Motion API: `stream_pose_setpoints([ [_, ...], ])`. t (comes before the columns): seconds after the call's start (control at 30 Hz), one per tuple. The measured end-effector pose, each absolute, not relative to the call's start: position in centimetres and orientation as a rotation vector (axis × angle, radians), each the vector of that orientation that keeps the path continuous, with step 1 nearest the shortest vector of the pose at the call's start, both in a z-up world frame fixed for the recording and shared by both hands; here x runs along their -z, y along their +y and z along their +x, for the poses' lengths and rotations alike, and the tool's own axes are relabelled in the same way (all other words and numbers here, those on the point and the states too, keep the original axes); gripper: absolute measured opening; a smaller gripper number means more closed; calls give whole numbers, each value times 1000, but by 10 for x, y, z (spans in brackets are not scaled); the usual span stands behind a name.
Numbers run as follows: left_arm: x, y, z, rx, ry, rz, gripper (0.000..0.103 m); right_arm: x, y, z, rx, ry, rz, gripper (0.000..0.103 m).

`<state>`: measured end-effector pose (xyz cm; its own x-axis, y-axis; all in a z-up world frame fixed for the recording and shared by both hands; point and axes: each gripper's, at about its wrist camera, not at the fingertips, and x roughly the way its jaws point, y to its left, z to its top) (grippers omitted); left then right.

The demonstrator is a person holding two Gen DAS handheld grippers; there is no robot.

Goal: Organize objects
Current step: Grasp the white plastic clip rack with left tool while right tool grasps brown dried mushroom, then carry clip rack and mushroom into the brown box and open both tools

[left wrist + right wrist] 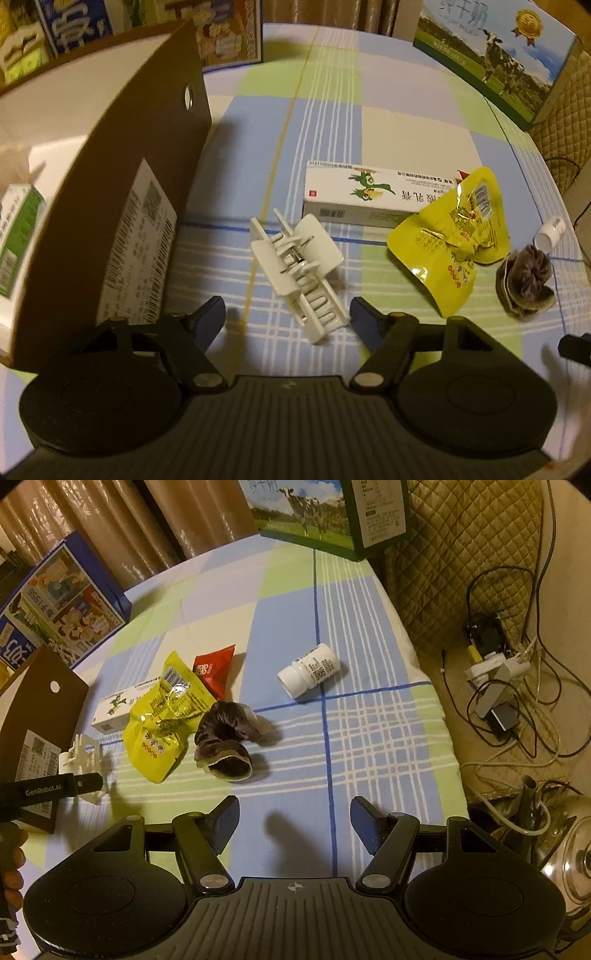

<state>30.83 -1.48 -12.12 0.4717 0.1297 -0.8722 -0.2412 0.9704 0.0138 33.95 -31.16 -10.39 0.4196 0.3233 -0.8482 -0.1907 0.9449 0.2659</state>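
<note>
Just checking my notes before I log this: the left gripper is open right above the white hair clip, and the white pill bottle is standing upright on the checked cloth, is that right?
Not quite. The white pill bottle is lying on its side on the checked cloth, as the right wrist view shows. The rest holds: the left gripper is open right above the white hair clip.

Right tool [294, 821]: fingers spread wide, nothing between them, hovering over the checked cloth on the surface [369, 716]. Ahead of it, a dark velvet scrunchie [221, 738], touching the crumpled yellow packet [166, 716]. Packet overlaps a white ointment box [110, 712]; red sachet [214, 670] just behind the packet. White pill bottle [308, 670] lies on its side, apart to the right. White claw clip [86, 757] far left, beside a brown cardboard box [40, 716]. Left tool's finger [79, 784] pokes in at the left edge in front of the clip. Cables [509, 686] on the floor, right.
</note>
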Motion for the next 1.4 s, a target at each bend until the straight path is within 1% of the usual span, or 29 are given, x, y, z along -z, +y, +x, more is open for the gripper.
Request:
stream_pose_setpoints([
  [0.1, 120, -20, 312, -230, 1030, -67, 69, 104, -310, 341, -331, 1092, 130, 64],
  [0.3, 119, -18, 333, -250, 1008, -76, 69, 100, -307, 344, -334, 1078, 116, 64],
  [0.37, 119, -16, 336, -251, 1005, -65, 64, 99, -305, 345, -337, 1072, 107, 64],
  [0.43, 119, -15, 336, -245, 1005, -56, 47, 98, -302, 347, -345, 1059, 91, 64],
  [0.47, 119, -14, 335, -240, 1006, -54, 45, 97, -300, 348, -353, 1052, 84, 64],
  [0.73, 118, -8, 316, -207, 1019, -12, 45, 98, -271, 355, -473, 975, -16, 64],
  [0.9, 116, -8, 301, -189, 1029, -7, 45, 108, -252, 364, -508, 930, -122, 64],
  [1.07, 115, -11, 294, -182, 1034, -5, 45, 122, -239, 373, -569, 928, -160, 63],
  [1.1, 115, -11, 293, -181, 1034, -5, 45, 124, -236, 374, -571, 930, -176, 57],
  [1.13, 115, -12, 292, -180, 1035, -6, 45, 127, -234, 373, -575, 934, -197, 38],
  [1.17, 115, -12, 291, -180, 1036, -6, 45, 129, -232, 371, -569, 932, -222, 36],
  [1.23, 115, -12, 288, -179, 1036, -6, 45, 128, -233, 366, -581, 925, -234, 27],
  [1.4, 114, -14, 281, -172, 1038, -10, 45, 126, -238, 352, -578, 947, -220, 24],
])
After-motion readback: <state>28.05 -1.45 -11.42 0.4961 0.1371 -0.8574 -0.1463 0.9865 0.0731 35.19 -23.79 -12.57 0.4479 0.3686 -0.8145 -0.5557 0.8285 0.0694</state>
